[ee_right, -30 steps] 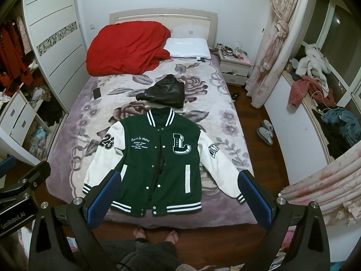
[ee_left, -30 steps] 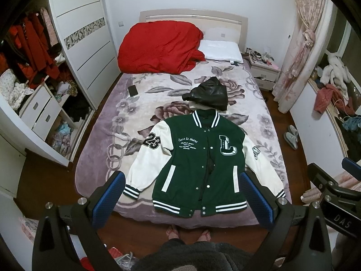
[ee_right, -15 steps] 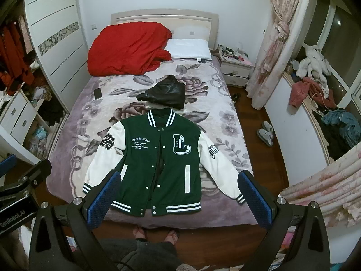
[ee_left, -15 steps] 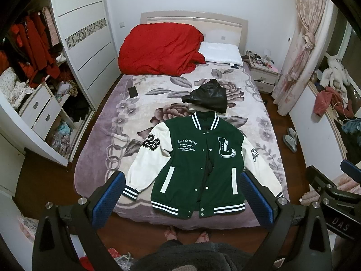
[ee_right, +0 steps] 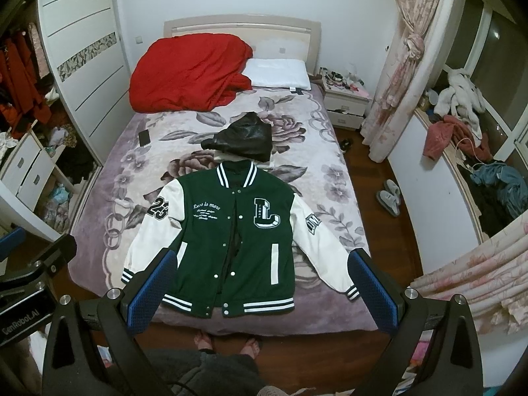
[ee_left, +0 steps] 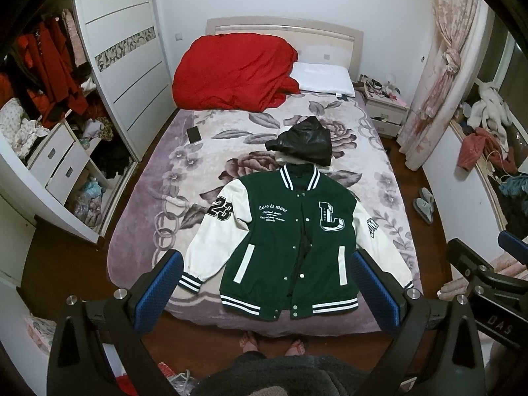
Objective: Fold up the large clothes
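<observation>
green felt varsity jacket (ee_left: 290, 244) with smooth white sleeves lies flat, unfolded, on plush purple floral blanket (ee_left: 231, 151) below crumpled black leather garment (ee_left: 305, 142). left gripper (ee_left: 264, 292) and right gripper (ee_right: 260, 288) both spread wide, blue textured pads, holding nothing.

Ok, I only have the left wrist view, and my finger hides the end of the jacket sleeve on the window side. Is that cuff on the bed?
Observer: Yes. In the right wrist view the striped cuff lies flat on the blanket, close to the bed's foot edge.
Operator: And the right gripper? I only catch its body at my frame's edge.
Observer: The right gripper is open and empty, fingers spread wide, held off the jacket.
</observation>
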